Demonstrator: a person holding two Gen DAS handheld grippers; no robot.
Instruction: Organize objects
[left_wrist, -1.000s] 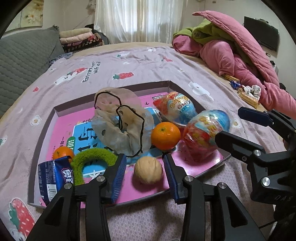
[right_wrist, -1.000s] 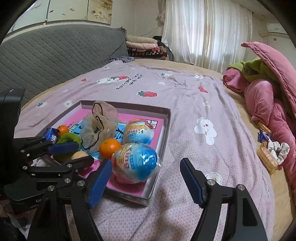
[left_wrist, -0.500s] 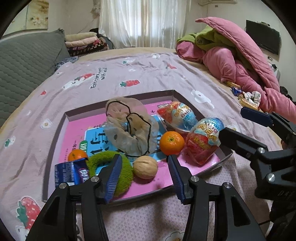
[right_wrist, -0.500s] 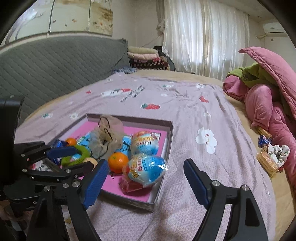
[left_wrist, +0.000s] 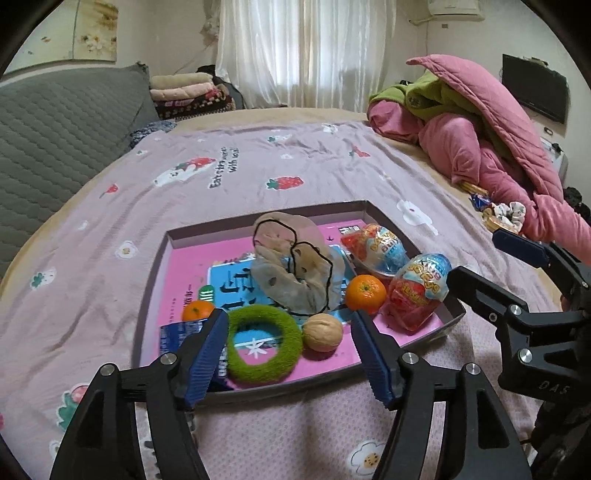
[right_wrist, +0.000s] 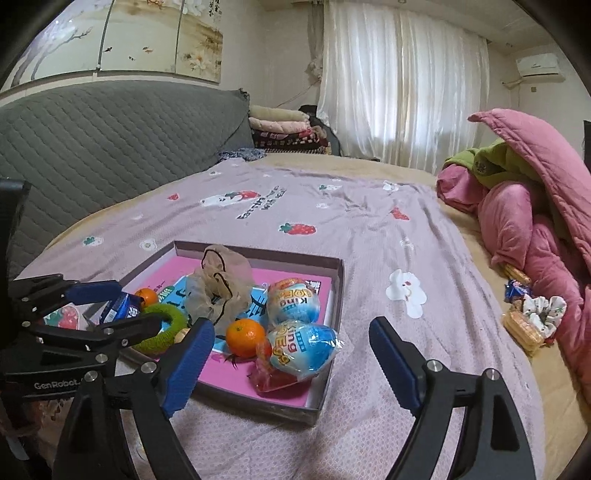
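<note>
Since the earlier frame, both grippers have been drawn back and up from the shallow grey cardboard tray with pink lining (left_wrist: 173, 236), leaving its contents seated.

Left wrist view: the left gripper (left_wrist: 290, 354) is seen empty, its jaws opening wide. The round tan walnut (left_wrist: 322, 331) lies released at 12 o'clock, beside the fuzzy green hair ring (left_wrist: 264, 349). At 1 o'clock a small orange mandarin (left_wrist: 365, 292) is noted.

Right wrist view: the right gripper (right_wrist: 290, 363) is likewise empty, jaws opening wide. The foil-wrapped blue and red toy egg (right_wrist: 301, 349) rests inside the tray at 12 o'clock. At 3 o'clock, loose snack items (right_wrist: 522, 325) remain on the lilac printed bedspread (right_wrist: 369, 229); these are judged outstanding.
</note>
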